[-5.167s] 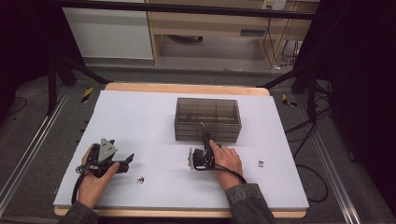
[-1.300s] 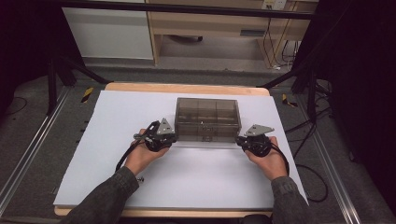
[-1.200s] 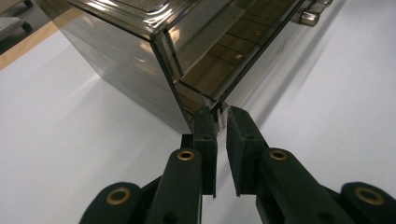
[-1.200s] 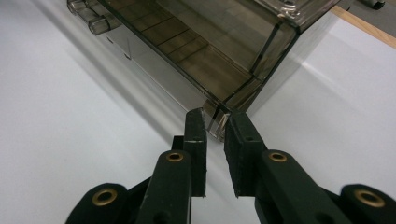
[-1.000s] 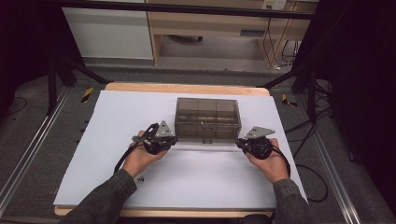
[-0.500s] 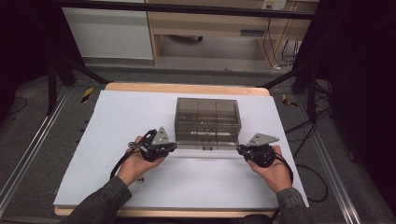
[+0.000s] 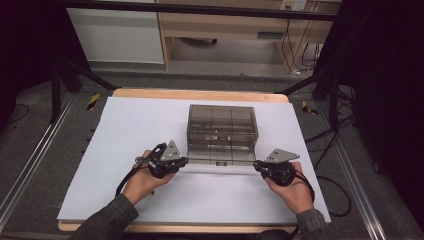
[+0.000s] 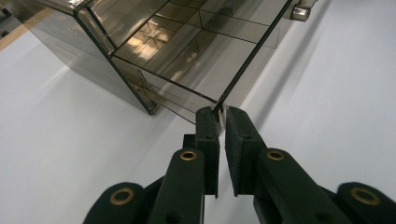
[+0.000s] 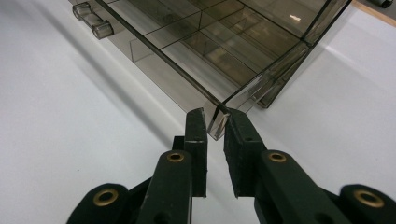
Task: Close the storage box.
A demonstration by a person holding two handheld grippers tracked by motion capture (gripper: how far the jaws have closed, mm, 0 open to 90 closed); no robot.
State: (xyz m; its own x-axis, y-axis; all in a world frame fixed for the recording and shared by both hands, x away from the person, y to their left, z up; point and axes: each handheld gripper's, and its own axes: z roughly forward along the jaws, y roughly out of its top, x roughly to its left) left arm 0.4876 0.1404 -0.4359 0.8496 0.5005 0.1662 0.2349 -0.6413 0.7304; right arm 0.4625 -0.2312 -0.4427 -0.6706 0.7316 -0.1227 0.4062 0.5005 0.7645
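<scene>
Because the box (image 7: pixel 221 132) is thin, smoked clear plastic, it is judged light, rigid, slippery and liable to crack under a hard pinch. It sits at mid-table on the white sheet (image 7: pixel 125 130), with its hinged lid (image 8: pixel 187 60) raised at the front. The left gripper (image 8: pixel 220 116) is clamped on the lid's front left corner, and the right gripper (image 9: pixel 215 122) is clamped on the front right corner. These corners are the sound holds; lift both evenly to avoid twisting the panel. The sheet is smooth and bare, so the box may slide. Beyond the table lie dark floor, rails and a wooden cabinet (image 7: pixel 240 25).
</scene>
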